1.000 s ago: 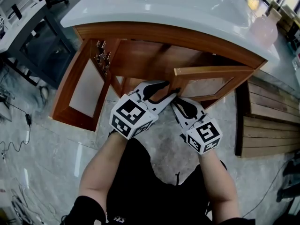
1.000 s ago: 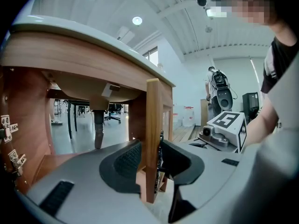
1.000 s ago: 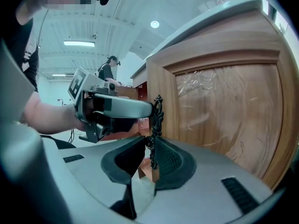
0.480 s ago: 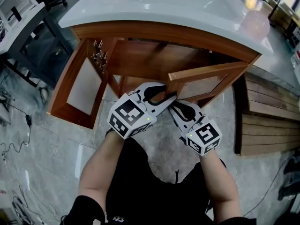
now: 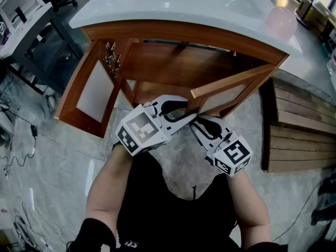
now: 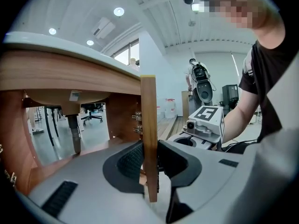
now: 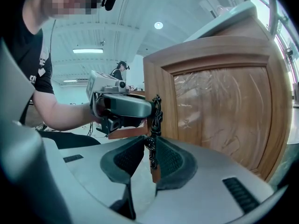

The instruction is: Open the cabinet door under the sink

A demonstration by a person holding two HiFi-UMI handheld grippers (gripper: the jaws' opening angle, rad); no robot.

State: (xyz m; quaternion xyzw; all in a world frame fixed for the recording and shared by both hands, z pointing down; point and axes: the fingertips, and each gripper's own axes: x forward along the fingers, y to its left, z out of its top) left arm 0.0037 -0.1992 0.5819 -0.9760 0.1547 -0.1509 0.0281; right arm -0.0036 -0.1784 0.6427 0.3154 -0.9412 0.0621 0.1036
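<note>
A wooden cabinet stands under the white sink (image 5: 178,4). Its left door (image 5: 92,91) is swung wide open. The right door (image 5: 231,91) stands partly open. My left gripper (image 5: 190,106) has just been closing on that door's free edge (image 6: 149,125), and its pads now press both faces (image 6: 150,164). My right gripper (image 5: 197,121) sits just right of it at the door's front. Its jaws have just been opening. The dark ornate handle (image 7: 155,113) is still between the pads (image 7: 149,160), with a gap at the left pad.
Wooden planks (image 5: 299,135) lie on the floor to the right. A dark table (image 5: 31,41) stands at the left, with cables (image 5: 16,156) on the floor. Hinges (image 5: 111,62) stick out at the left door. The drain pipe (image 6: 72,129) hangs inside the cabinet.
The right door has swung further open, its free edge coming out toward me. Both grippers moved along with it. The left jaws have narrowed onto the door's edge.
</note>
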